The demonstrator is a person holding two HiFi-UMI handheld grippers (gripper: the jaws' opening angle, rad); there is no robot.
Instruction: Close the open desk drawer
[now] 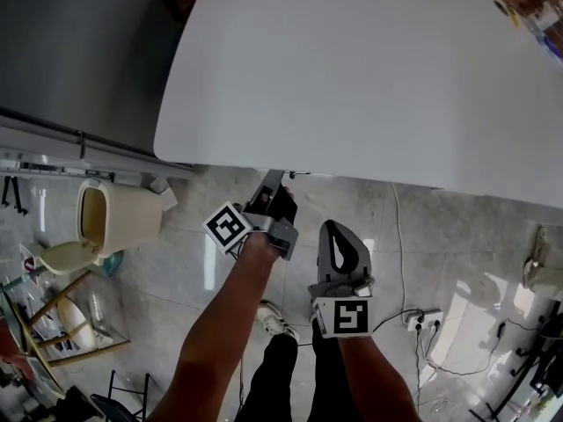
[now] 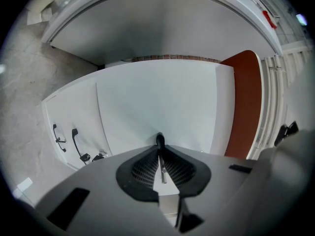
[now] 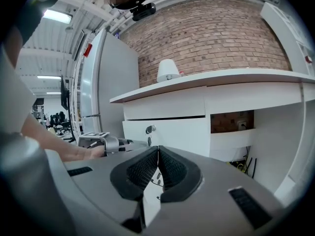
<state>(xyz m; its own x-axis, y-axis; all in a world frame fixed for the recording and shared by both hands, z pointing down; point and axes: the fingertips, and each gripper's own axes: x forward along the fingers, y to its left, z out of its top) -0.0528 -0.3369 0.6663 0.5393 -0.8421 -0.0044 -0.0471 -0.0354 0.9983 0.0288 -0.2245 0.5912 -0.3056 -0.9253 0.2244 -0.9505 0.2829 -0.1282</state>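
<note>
Right tool (image 3: 157,151), jaws together, faces drawer (image 3: 167,132) beside left tool (image 2: 160,144); drawer's inside hidden.

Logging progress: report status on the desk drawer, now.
Left tongs shut, empty, at the drawer front. Right tongs shut, empty, held back. Drawer looks about flush. Nothing blocking.

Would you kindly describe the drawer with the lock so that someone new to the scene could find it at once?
In the right gripper view, find the white desk against the brick wall. Under its top sit stacked white drawer fronts; the drawer is the second down. Unlike the plain front above, it carries a small metal lock near its left edge.
</note>
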